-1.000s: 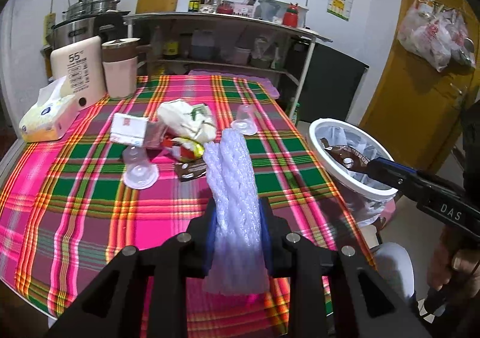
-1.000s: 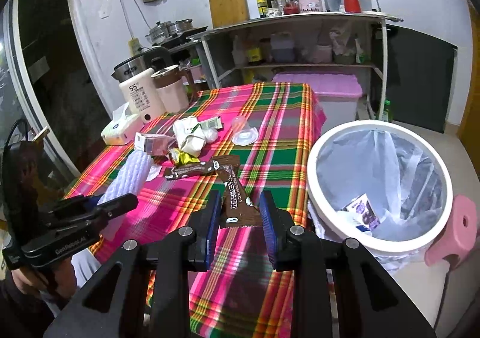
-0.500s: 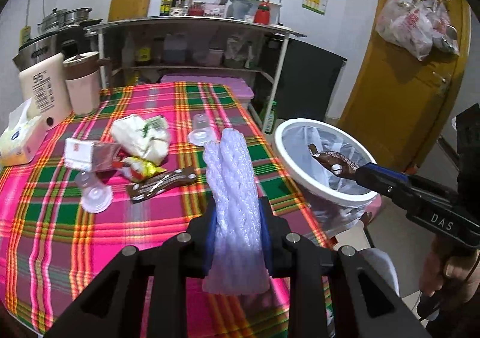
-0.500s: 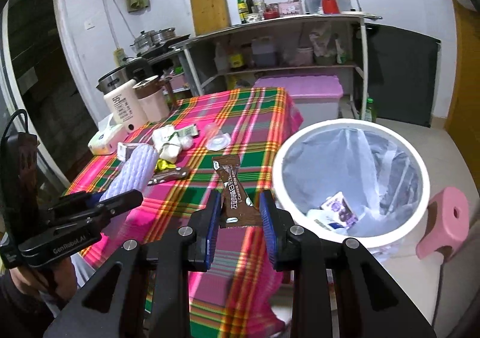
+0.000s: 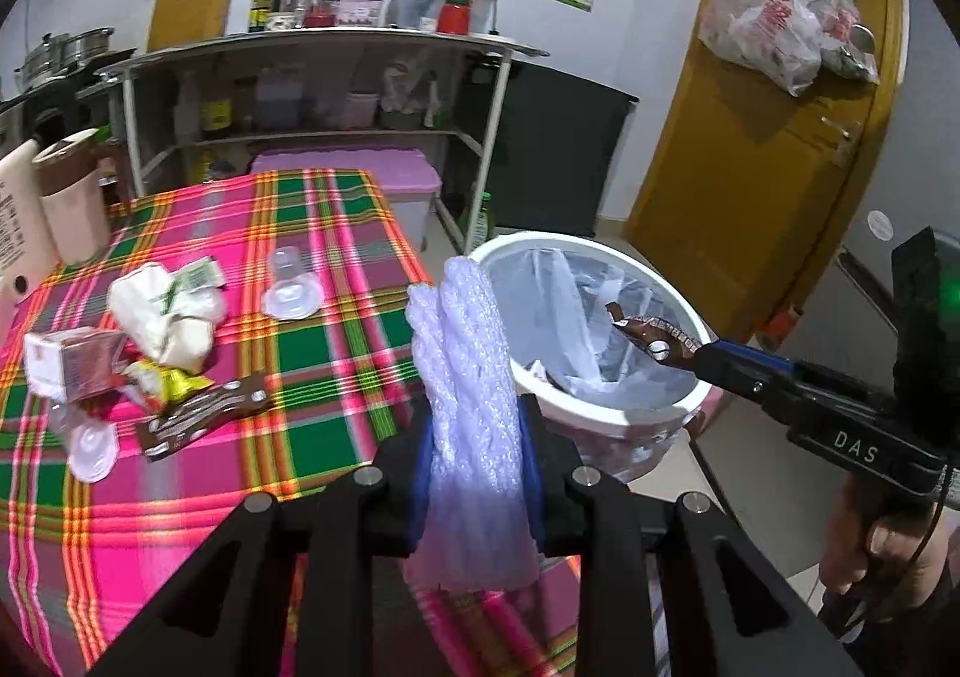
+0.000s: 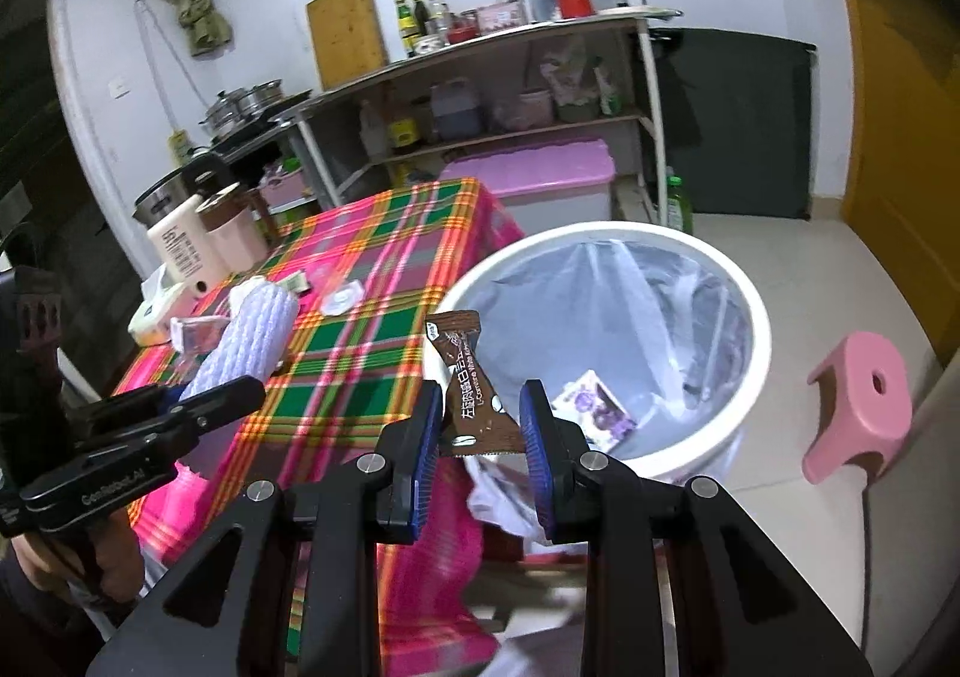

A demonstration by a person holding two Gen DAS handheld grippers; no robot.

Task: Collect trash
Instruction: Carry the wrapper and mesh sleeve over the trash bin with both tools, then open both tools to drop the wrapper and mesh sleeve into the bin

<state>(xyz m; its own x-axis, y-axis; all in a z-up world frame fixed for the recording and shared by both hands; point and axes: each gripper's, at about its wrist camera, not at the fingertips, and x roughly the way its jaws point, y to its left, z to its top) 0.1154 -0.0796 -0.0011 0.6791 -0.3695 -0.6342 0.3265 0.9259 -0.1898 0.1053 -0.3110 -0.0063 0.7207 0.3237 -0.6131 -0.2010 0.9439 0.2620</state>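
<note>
My left gripper (image 5: 477, 446) is shut on a white foam net sleeve (image 5: 471, 371) and holds it above the table's right edge, beside the bin. The sleeve also shows in the right wrist view (image 6: 252, 341). My right gripper (image 6: 480, 425) is shut on a brown snack wrapper (image 6: 471, 386), held over the near rim of the white trash bin (image 6: 753, 317). In the left wrist view the wrapper (image 5: 651, 338) hangs over the bin (image 5: 630, 419). The bin has a clear liner and a purple packet (image 6: 591, 407) inside.
On the plaid tablecloth (image 5: 336, 353) lie a brown wrapper (image 5: 201, 419), a yellow wrapper (image 5: 165, 380), crumpled white paper (image 5: 165, 311), a small box (image 5: 72, 362) and clear cups (image 5: 291, 287). A pink stool (image 6: 858, 407) stands right of the bin. Shelves stand behind.
Both grippers have moved right, off the table toward the bin. The brown wrapper now hangs over the bin's rim, and the foam sleeve is next to the bin.
</note>
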